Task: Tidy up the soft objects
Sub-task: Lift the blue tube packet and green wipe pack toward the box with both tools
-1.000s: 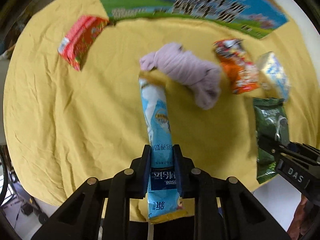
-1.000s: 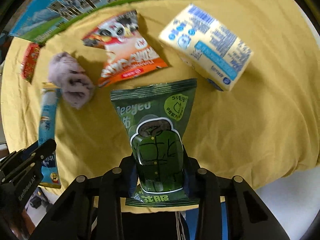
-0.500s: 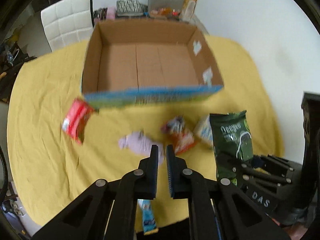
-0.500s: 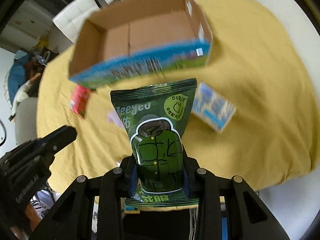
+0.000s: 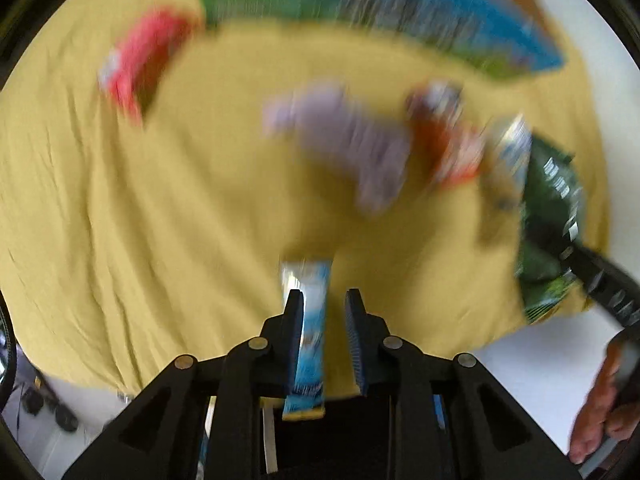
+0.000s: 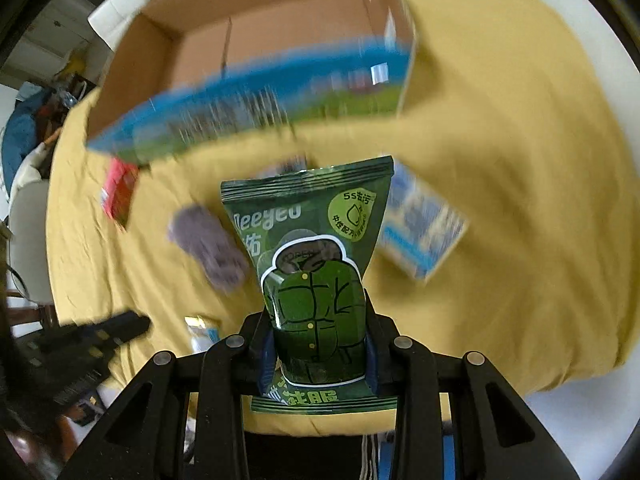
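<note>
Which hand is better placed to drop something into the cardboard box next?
Right. The right gripper is clamped on the green pouch with the open box ahead; the left gripper is opening around the blue stick pack.

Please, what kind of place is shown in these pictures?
Probably a room in a home. A table under a yellow cloth holds an open cardboard box and scattered snack packets, a white padded chair stands behind it, and household clutter fills the far left background.
</note>
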The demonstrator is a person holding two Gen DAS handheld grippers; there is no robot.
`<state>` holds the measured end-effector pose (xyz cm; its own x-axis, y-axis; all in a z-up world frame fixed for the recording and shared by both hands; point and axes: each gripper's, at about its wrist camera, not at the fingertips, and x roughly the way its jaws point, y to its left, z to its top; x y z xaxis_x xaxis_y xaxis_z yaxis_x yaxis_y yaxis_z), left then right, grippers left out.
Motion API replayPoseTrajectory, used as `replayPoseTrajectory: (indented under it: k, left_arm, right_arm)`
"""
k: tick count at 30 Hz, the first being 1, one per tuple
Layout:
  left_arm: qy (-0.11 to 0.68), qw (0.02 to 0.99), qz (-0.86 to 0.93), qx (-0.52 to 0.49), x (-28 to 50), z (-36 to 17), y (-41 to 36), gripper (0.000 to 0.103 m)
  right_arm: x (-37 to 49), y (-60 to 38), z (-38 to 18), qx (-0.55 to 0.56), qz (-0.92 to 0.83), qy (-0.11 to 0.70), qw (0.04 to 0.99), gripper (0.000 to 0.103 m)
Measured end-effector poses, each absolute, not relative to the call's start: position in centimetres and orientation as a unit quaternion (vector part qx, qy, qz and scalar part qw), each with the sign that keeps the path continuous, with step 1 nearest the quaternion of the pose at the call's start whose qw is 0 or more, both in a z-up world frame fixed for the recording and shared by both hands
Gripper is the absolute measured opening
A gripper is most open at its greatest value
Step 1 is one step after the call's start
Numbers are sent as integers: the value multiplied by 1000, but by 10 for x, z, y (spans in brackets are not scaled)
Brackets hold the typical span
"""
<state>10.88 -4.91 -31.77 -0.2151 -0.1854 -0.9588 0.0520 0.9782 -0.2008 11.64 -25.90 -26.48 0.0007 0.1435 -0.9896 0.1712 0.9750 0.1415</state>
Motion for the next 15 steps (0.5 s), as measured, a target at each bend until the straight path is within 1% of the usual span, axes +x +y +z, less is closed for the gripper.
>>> replayPoseTrajectory:
  k: [2, 5, 7, 8, 9, 10, 12, 14, 15]
  left_arm:
    - [787, 609, -90, -34, 88, -339, -49, 20]
    - [800, 593, -88, -17, 69, -364, -54, 25]
    - [803, 590, -86, -4, 61, -377, -58, 26]
    - [806, 586, -85, 3, 58, -384, -60, 29]
    - [794, 602, -86, 5, 57, -380, -63, 31]
    - [788, 609, -84, 22, 56, -379, -68, 31]
    - [781, 617, -83, 38, 53, -378, -76, 29]
    - [768, 634, -83, 26, 52, -374, -76, 19]
    - [765, 638, -85, 21, 52, -372, -76, 17]
  right_arm:
    - [100, -255, -280, 112, -14, 715, 690, 36]
    - [70, -249, -303, 110, -20, 722, 683, 36]
    - [56, -246, -313, 108, -23, 726, 679, 36]
    - [51, -243, -316, 106, -24, 726, 679, 36]
    - [46, -239, -318, 102, -25, 724, 682, 36]
    - [42, -236, -320, 97, -27, 723, 683, 36]
    - [36, -229, -327, 95, -28, 724, 683, 36]
    - [33, -225, -329, 93, -30, 723, 684, 36]
    - [30, -222, -330, 88, -32, 722, 685, 36]
